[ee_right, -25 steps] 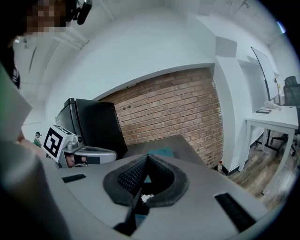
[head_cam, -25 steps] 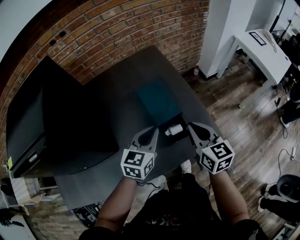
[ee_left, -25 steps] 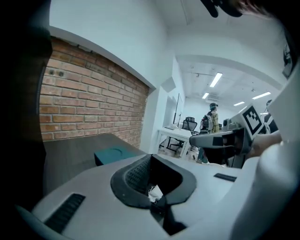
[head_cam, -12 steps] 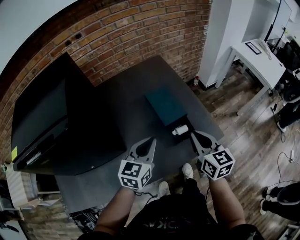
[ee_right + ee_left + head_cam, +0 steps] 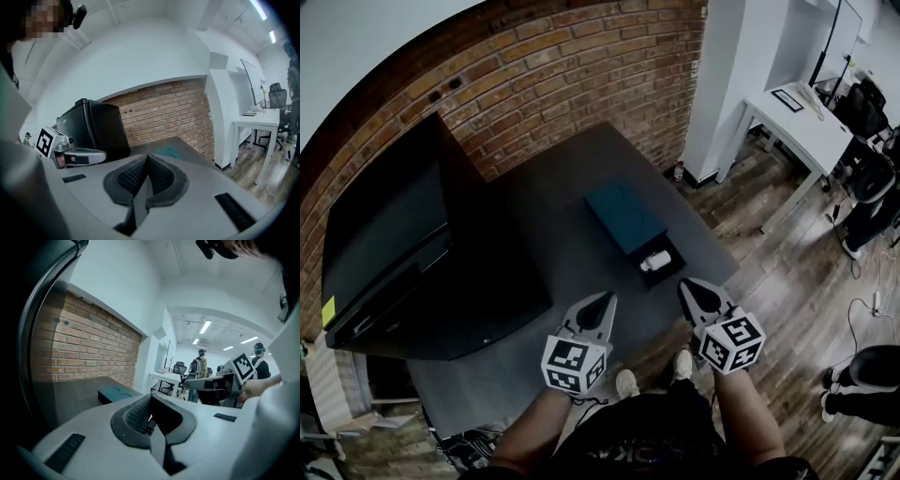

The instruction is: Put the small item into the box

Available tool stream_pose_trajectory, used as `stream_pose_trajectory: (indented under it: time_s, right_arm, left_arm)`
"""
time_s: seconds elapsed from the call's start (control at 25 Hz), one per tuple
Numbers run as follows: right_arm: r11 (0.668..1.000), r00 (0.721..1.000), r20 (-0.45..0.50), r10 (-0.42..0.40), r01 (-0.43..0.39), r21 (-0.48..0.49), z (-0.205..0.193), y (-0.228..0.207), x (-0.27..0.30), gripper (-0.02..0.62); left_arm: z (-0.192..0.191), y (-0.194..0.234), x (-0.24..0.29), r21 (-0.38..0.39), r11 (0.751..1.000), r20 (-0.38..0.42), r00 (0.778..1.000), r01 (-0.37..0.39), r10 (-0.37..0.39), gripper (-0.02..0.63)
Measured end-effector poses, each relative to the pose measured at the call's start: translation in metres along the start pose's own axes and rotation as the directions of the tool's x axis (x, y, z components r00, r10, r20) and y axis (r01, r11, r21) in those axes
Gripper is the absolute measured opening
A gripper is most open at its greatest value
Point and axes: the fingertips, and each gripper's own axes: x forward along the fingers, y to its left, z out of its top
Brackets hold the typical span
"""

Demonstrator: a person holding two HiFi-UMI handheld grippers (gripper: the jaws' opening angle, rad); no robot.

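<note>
Left tongs [image 5: 607, 300] and right tongs [image 5: 685, 285] hang closed, small item [image 5: 654, 261] beyond, in box [image 5: 677, 257]

text: none I can read | brands, numbers: none legible | signs: only black-and-white square markers [image 5: 574, 362] on my left gripper [image 5: 602, 304] and right gripper [image 5: 691, 289] | yellow tag [image 5: 331, 311] on black cabinet [image 5: 412, 244]: too small to read
</note>
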Motion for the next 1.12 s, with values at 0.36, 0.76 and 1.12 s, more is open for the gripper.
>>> stream_pose_trajectory:
  time_s: [0.36,0.76,1.12]
  right_arm:
    - [1.000,1.000,-0.013,0.009,-0.009,-0.017,-0.005,-0.003,-0.014,0.018]
    - [0.996,0.996,-0.021,0.085,-0.085,-0.041,0.004,-0.012,-0.044,0.018]
    - [0.984,0.985,-0.021,0.172,-0.173,-0.040,0.004,-0.019,-0.071,0.018]
  left_arm:
    - [-0.007,-0.021,0.003,0.013,1.000,0.003,1.000,0.004,-0.004,0.034]
    - [-0.006,-0.059,0.012,-0.010,0.999,0.005,0.999,-0.049,0.049,0.034]
    - [-0.010,-0.096,0.008,0.008,0.993,-0.010,0.993,-0.114,0.114,0.034]
